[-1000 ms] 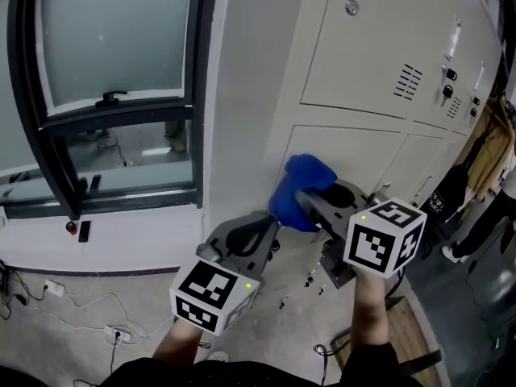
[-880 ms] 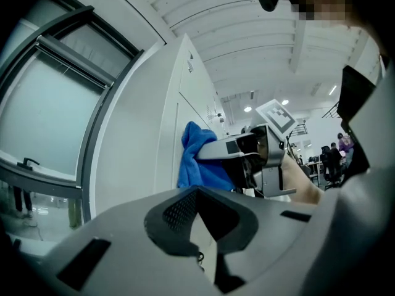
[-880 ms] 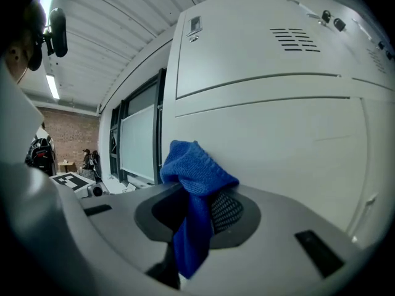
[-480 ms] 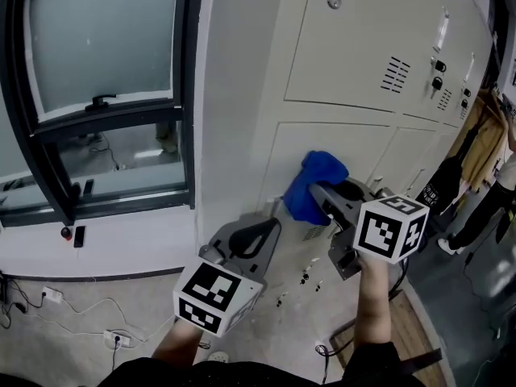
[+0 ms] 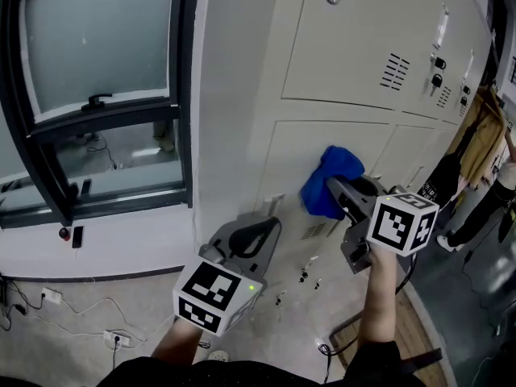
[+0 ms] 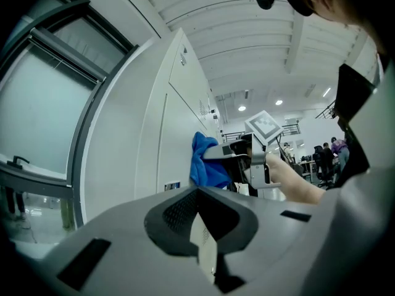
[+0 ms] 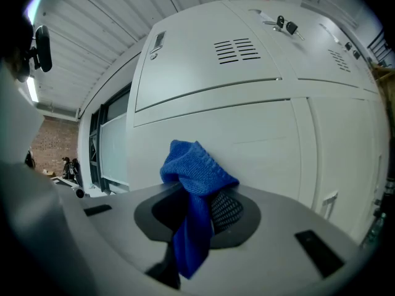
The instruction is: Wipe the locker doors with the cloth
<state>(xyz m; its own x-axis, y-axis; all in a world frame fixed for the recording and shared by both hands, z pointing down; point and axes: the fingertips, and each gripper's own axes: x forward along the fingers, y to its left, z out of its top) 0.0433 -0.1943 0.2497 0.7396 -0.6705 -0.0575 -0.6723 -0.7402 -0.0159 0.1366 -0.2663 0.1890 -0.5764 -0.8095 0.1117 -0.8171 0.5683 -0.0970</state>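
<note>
Where cloth (image 5: 330,182) meets locker door (image 5: 284,145), the right gripper (image 5: 345,197) clamps it.

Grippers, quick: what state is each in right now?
Left gripper: closed, nothing between its fingers.
Right gripper: closed on the cloth.

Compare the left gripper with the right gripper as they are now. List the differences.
The right gripper has its jaws shut on the blue cloth; the left gripper has its jaws together with nothing between them. The right gripper is raised to the lower locker door; the left gripper sits lower and further back from the lockers. Both are grey, and each carries a marker cube.
</note>
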